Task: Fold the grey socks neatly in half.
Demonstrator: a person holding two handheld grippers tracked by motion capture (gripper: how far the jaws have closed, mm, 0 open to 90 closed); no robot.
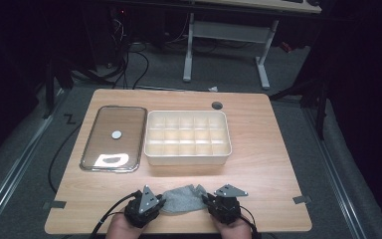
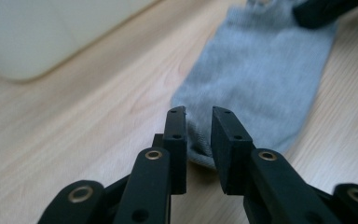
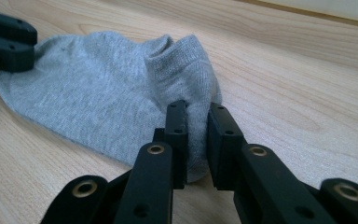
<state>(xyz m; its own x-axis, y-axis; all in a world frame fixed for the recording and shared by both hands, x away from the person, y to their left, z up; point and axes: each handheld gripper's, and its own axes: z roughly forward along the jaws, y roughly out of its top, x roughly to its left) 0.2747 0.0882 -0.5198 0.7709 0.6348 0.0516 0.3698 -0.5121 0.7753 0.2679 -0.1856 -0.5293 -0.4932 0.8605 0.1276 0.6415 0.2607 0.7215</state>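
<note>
Wooden table [image 1: 258, 164], no writing readable anywhere on it. Behind the sock, toward the far edge: a white divided box [image 1: 187, 137], its compartments bare, and just left of the box a clear lid [image 1: 113, 138] with a small round knob, lying flat. Beyond the sock's far side, past the table, a white-legged desk frame [image 1: 226, 45] and dark cables on a grey floor, seen from the high view and not from the tool views.

Grey sock [image 1: 181, 198] flat on the table at the near edge, in front of the box, stretched between the two tools. Ribbed cuff and heel fold clear in the right gripper view [image 3: 121, 102]; plain knit body and a rounded end in the left gripper view [image 2: 261, 79], with a blurred corner of the box up left of the sock.

Left tool [image 2: 198, 126] at the sock's left end: jaws narrow, a slim gap between them, the sock's edge lying in that gap; pads not plainly pressing on the cloth. Right tool [image 3: 197, 122] at the sock's right end: jaws drawn narrow and pinching a fold of the cuff. From the high view, left tool [image 1: 155, 204] and right tool [image 1: 210, 201] each touching its end of the sock, hands behind them at the table's near edge.
</note>
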